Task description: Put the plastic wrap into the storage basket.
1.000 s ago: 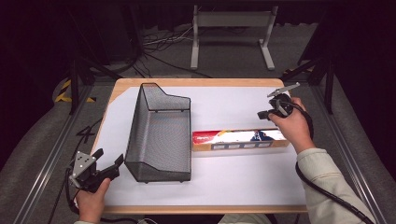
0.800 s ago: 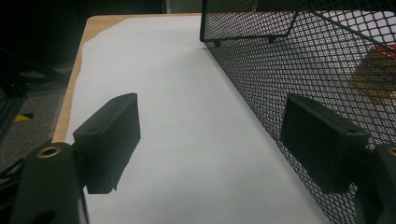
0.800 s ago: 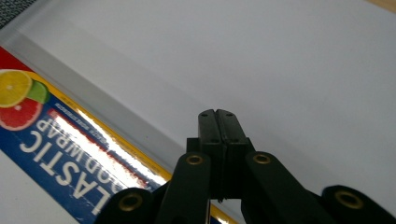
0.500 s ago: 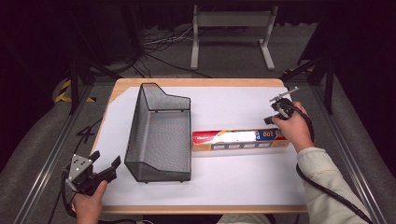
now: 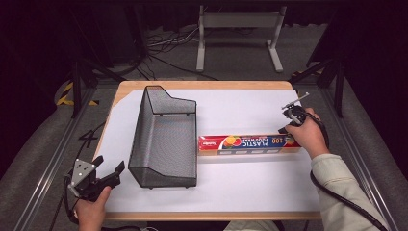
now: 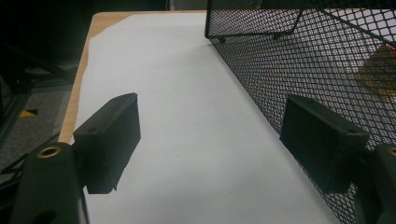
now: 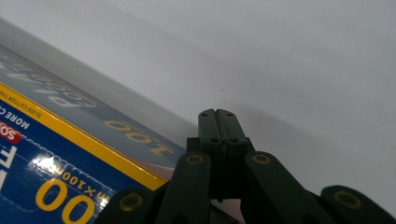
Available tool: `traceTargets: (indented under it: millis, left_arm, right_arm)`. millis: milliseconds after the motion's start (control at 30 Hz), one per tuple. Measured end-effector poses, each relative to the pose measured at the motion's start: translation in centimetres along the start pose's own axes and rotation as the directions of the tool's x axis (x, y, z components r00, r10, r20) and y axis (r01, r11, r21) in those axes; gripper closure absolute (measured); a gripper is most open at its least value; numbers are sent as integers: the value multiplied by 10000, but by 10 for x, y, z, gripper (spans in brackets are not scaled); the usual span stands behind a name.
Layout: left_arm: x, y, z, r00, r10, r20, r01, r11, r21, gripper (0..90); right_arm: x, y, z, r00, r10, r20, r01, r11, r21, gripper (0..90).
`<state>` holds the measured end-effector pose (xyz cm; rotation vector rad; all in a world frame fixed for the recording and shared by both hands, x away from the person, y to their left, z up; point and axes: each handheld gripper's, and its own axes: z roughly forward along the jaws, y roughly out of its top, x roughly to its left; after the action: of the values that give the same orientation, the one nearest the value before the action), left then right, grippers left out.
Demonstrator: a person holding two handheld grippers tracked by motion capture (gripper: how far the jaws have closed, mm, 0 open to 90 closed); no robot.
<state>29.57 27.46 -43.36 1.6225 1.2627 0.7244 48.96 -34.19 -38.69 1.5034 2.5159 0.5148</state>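
A long plastic wrap box (image 5: 250,143), blue, red and yellow, lies flat on the white table cover, right of a black wire mesh basket (image 5: 166,139). My right gripper (image 5: 285,128) is at the box's right end with its jaws shut together and nothing between them. In the right gripper view the shut jaws (image 7: 217,122) rest beside the plastic wrap box (image 7: 51,154), at its far corner. My left gripper (image 5: 107,169) stands open at the table's front left corner, just left of the basket. In the left gripper view it (image 6: 212,140) is wide open beside the mesh basket wall (image 6: 308,60).
The wooden table (image 5: 202,85) carries a white cover (image 5: 240,108). A metal stand (image 5: 238,29) and cables lie on the floor behind. Rails run along both sides of the table.
My right gripper has dropped toward the box's right end, and the box now shows its printed face. My left gripper has drifted slightly back and left at the front corner.
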Motion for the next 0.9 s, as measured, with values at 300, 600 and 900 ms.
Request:
traceTargets:
  millis: [300,600,900]
  left_arm:
    - [0,1,1,10000,-88,26,88,10000,4,209]
    - [0,2,4,10000,-81,51,81,10000,16,209]
    - [0,2,4,9999,-101,44,101,9999,-63,209]
  right_arm:
    - [4,-19,-10,9995,-5,-323,13,9997,253,900]
    - [13,-38,-17,9993,10,-372,18,9972,747,900]
    - [28,-63,-21,9951,-221,-960,355,9896,1393,900]
